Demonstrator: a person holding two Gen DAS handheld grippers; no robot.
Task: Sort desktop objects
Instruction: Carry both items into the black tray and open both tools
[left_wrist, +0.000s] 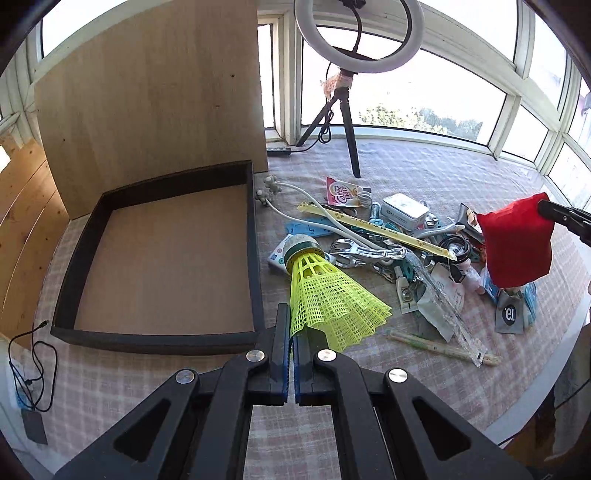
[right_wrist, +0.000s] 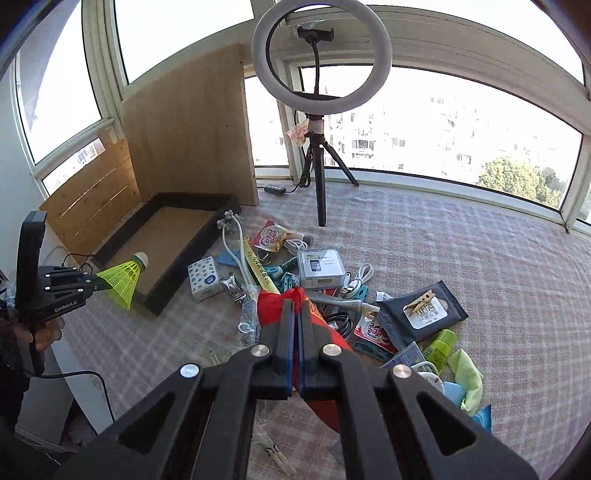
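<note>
Now both tongs are off the counter (left_wrist: 424, 166), each with something pinched. The left tongs (left_wrist: 294, 332) are clenched on the rim of a yellow shuttlecock (left_wrist: 328, 295), whose cork end points away from the camera; from the right wrist view the shuttlecock (right_wrist: 123, 277) hangs in the air just at the near corner of the tray (right_wrist: 173, 284), cork toward it. The right tongs (right_wrist: 295, 317) are clenched on a red pouch (right_wrist: 317, 325), which droops below the jaws; in the left view the pouch (left_wrist: 517, 240) hangs above the right end of the pile (left_wrist: 399, 236). That pile of cables, packets, a metal clip and a small white box lies on the checked cloth beside the tray (left_wrist: 255, 236), whose brown floor is bare. A ring light (right_wrist: 321, 48) on a tripod stands behind the pile, near the window.
</note>
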